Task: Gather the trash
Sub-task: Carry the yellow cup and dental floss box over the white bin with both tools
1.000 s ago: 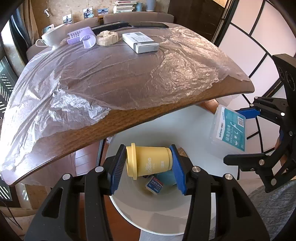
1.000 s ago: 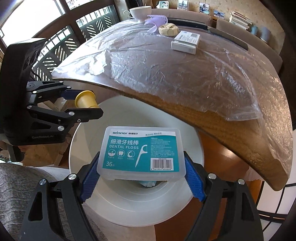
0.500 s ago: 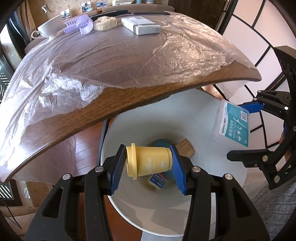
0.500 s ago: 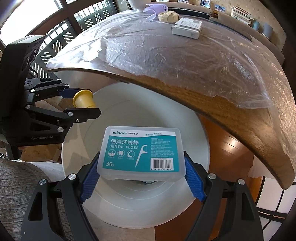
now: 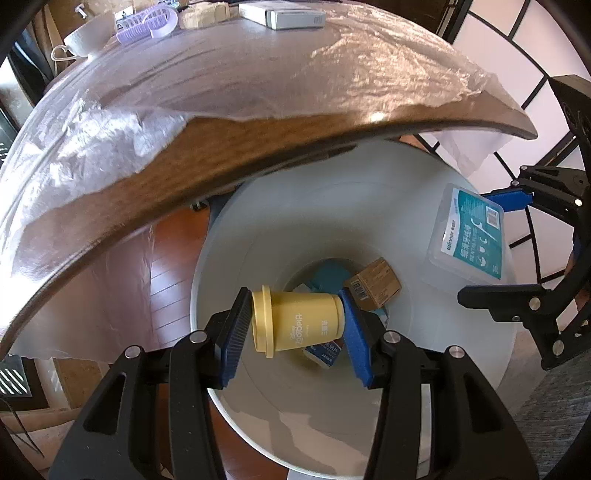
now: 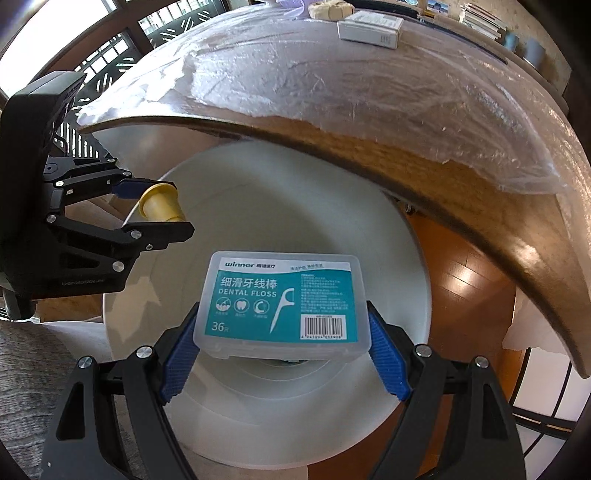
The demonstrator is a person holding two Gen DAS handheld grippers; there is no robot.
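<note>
Floss box (image 6: 282,304) clamped in right hand-held gripper (image 6: 282,343), hiding bin (image 6: 258,184) bottom; left (image 5: 293,325) clamps cup (image 5: 299,321).

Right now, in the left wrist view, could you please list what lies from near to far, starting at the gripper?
left gripper → yellow cup → white bin → table edge → white box

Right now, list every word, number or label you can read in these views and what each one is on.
"winner", "DENTAL FLOSS", "36": on the dental floss box in the right gripper.
Chinese characters above "DENTAL FLOSS": same label.
Barcode digits and small print there: too small to read.
Print on the yellow cup in the left gripper: upside down, unclear.
Labels on boxes in the white bin: blurred.
</note>
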